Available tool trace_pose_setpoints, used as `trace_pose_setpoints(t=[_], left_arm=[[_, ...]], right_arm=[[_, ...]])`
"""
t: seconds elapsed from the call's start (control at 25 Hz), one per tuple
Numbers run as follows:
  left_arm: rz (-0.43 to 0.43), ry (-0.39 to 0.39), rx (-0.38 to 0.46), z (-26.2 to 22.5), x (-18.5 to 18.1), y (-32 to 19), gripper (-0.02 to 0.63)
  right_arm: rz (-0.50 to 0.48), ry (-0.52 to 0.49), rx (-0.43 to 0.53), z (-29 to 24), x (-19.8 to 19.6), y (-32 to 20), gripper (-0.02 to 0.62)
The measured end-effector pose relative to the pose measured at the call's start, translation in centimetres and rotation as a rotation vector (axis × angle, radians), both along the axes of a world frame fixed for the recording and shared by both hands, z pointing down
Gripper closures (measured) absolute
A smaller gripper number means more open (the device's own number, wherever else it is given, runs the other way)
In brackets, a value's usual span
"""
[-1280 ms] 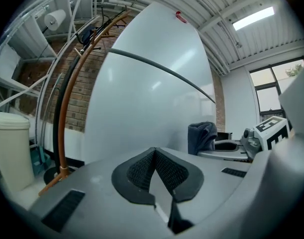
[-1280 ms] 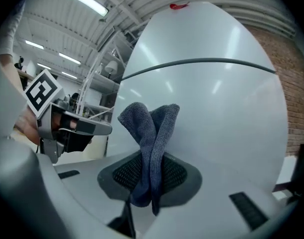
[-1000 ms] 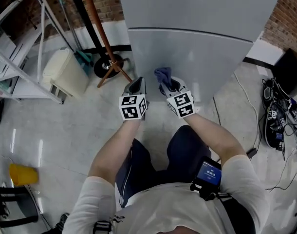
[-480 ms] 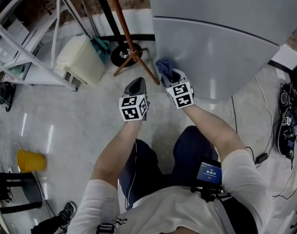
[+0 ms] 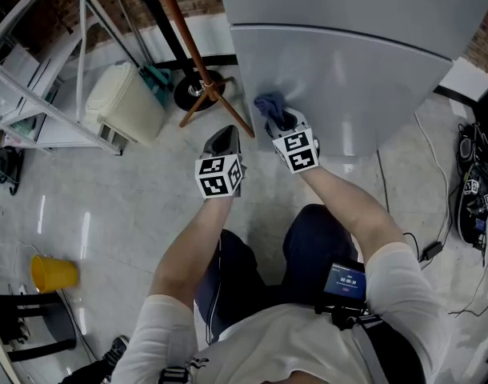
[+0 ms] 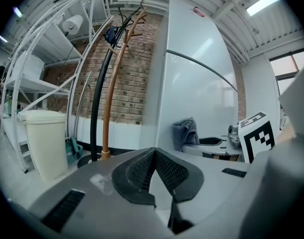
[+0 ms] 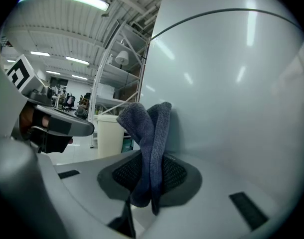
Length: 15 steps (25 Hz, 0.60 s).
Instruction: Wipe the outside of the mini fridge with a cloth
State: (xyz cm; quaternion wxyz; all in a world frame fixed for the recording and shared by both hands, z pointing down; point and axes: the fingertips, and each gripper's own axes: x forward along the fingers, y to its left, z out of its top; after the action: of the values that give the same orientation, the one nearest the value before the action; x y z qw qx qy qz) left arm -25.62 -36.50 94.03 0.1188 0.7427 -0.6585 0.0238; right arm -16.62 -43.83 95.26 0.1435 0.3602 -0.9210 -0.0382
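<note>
Mini fridge (image 5: 348,70): pale grey, smooth, stands upright on the floor; dark horizontal seam across the front. Cloth (image 5: 268,105): blue-grey, folded, clamped in the right gripper (image 5: 281,126); bunched free end lies against the fridge's lower panel.

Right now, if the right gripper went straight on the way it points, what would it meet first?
The smooth grey fridge door: the folded blue-grey cloth clamped in the right gripper would press it first, and seems nearly on it.

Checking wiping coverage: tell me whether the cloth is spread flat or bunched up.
Bunched. The cloth stands doubled over in a narrow wad, clamped in the right gripper.
</note>
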Motion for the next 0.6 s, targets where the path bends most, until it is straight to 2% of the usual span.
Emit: trace_pose_setpoints(t=[0.6], left_arm=[[0.148,0.011,0.002,0.5,10.0,-3.8,0.603]], right_arm=[[0.106,-0.001,0.016,0.3,11.1,-0.9,0.511]])
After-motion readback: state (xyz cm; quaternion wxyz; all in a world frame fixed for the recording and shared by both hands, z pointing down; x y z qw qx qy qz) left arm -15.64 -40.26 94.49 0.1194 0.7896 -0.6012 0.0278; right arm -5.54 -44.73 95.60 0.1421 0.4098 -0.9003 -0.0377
